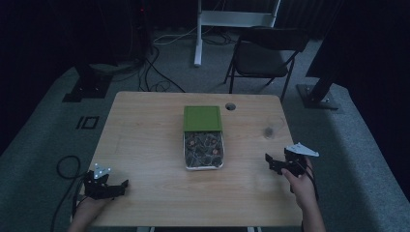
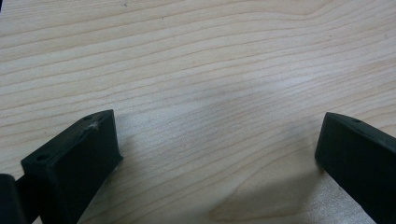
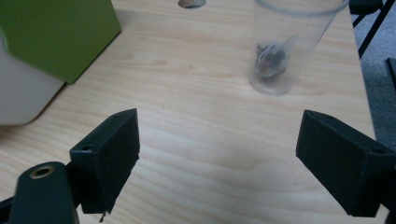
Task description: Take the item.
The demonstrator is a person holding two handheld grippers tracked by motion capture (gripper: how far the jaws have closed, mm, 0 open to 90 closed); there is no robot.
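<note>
One wooden counter (image 1: 145,145) carries one open white box (image 1: 203,166) of small mixed parts, one green lid (image 1: 202,118) lying flat and touching the box's far end, and one clear plastic cup (image 1: 273,126) to the right of them. Two claws are in play, one in each hand. The left claw (image 1: 121,186) sits at the counter's near left corner, well apart from the box, its jaws wide apart with nothing between them; the left gripper view has bare wood grain between its jaws. The right claw (image 1: 270,162) hovers near the right edge, just this side of the cup, jaws likewise spread and empty. From above the cup is a faint outline; the right gripper view brings the cup (image 3: 285,46) close, upright, with a small dark clump at its bottom, and shows the lid (image 3: 56,32) and the box wall (image 3: 23,98) at the left. Beyond the counter stands one black folding chair (image 1: 263,53).
</note>
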